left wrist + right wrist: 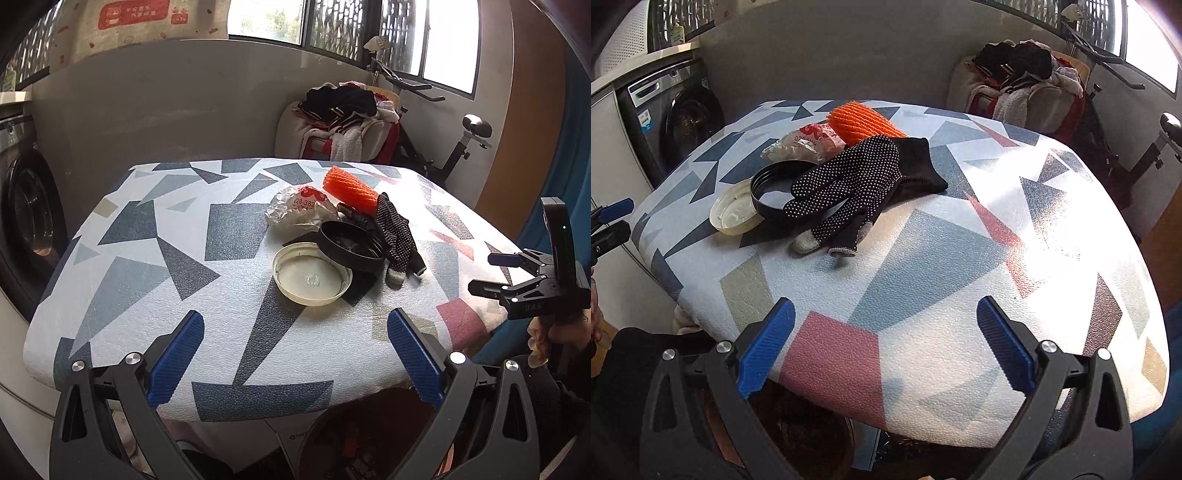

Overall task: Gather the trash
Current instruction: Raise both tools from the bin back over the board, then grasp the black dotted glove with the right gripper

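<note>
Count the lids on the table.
2. The white lid lies nearest the left gripper; the black lid overlaps its far edge, beside the glove. More could be hidden under the pile.

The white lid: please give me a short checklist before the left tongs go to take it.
1. Left tongs open and empty: ok.
2. White lid within view, straight ahead: ok.
3. White lid free of other items: not ok, the black lid leans over its rim.
4. Right tongs open, away from the pile: ok.
5. Glove clear of white lid: ok.
6. Trash container location: cannot tell.
</note>
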A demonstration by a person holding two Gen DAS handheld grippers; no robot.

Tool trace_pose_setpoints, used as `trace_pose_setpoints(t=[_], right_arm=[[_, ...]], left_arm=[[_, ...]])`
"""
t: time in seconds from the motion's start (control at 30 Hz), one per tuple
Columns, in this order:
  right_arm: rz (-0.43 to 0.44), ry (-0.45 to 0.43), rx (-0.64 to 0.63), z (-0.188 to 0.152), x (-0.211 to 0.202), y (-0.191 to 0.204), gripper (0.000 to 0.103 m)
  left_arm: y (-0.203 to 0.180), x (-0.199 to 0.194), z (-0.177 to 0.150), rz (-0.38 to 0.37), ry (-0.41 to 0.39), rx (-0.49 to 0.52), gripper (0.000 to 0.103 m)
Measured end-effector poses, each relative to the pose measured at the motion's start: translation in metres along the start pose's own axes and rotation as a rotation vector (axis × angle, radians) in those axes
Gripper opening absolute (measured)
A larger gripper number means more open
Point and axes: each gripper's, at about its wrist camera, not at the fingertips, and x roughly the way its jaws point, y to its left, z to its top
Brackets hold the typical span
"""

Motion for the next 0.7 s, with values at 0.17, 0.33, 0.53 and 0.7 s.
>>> trace_pose_setpoints(t=[0.17,0.33,0.53,0.7], right_arm=[[0.027,-0.011,0.007,0.015,0.006,-0.006,0.089],[0.064,-0.024,0.021,0.033,0.019,-0.011,0.070],[0.091,0.000,0.090,0.055,0.047,-0.013,0.054],[0.118,0.038,0.161,0.069,0.076,-0.013,0.045]], left_arm=[[0.003,0.010,0.005,-0.001,0.008,0.005,0.097],[0.006,0.018,0.009,-0.018,0.016,-0.013,0.097],[0.007,0.031,0.007,-0.028,0.043,-0.011,0.097],[0.005,0.039,0.007,-0.041,0.052,-0.010,0.097]])
